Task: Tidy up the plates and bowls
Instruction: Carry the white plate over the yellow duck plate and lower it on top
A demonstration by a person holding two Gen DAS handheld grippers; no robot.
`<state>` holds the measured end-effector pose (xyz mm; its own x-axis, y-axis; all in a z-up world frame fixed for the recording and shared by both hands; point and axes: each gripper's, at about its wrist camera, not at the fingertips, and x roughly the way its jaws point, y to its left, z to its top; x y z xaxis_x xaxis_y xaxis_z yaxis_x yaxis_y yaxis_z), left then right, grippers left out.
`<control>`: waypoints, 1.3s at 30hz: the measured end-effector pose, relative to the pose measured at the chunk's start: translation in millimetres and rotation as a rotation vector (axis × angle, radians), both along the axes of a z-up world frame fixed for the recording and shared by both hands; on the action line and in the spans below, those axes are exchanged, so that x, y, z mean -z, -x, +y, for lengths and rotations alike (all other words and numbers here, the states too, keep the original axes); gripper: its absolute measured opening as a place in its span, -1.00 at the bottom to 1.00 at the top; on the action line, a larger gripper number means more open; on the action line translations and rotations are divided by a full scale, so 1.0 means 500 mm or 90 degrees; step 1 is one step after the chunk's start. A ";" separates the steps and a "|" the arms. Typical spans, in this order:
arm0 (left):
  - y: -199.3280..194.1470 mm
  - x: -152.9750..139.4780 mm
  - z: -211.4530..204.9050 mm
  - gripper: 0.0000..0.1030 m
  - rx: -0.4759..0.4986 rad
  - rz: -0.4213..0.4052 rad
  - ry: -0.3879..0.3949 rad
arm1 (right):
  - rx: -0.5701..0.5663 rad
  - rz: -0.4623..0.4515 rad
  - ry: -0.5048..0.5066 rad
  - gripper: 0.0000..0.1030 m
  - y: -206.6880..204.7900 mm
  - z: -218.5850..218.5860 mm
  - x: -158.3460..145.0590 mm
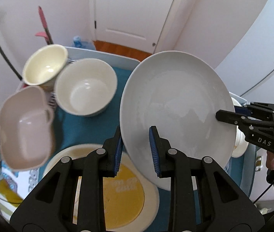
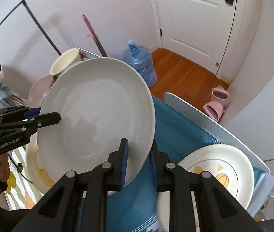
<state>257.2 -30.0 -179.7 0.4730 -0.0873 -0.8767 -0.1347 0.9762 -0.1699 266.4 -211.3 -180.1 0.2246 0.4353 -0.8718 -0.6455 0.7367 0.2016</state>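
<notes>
The white plate (image 1: 177, 114) hangs tilted above the tabletop (image 2: 175, 127), its rim nipped between the nearly closed pads of both the left tool (image 1: 136, 150) and right tool (image 2: 137, 160), the yellow-centred plate (image 1: 121, 189) seemingly directly beneath the left one.

A white panelled door (image 2: 191, 19) stands far across the room, with orange-brown wooden floor (image 2: 185, 73) before it. On that floor, a blue translucent water jug (image 2: 139, 63) sits left and pink ribbed slippers (image 2: 217, 103) right.
</notes>
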 end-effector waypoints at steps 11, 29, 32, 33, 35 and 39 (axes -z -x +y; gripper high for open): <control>0.137 -0.019 0.042 -0.54 0.008 0.007 -0.019 | 0.012 0.005 -0.023 -0.62 0.145 0.032 -0.022; 0.200 0.144 0.166 -0.54 0.156 0.082 -0.010 | 0.195 0.033 -0.002 -0.62 0.295 0.151 0.078; 0.191 0.164 0.170 -0.54 0.173 0.085 -0.013 | 0.209 0.024 0.009 -0.62 0.304 0.159 0.084; 0.189 0.173 0.169 -0.54 0.179 0.088 -0.017 | 0.214 0.023 0.011 -0.62 0.306 0.159 0.085; 0.182 0.184 0.167 -0.54 0.191 0.092 -0.027 | 0.222 0.021 0.014 -0.62 0.310 0.164 0.089; 0.177 0.196 0.155 -0.54 0.210 0.099 -0.052 | 0.233 0.016 0.027 -0.62 0.312 0.164 0.091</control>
<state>168.9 47.3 -277.9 0.2910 -0.1403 -0.9464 0.1716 0.9808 -0.0927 110.4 -129.3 -225.7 0.3374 0.2932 -0.8945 -0.3325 0.9261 0.1782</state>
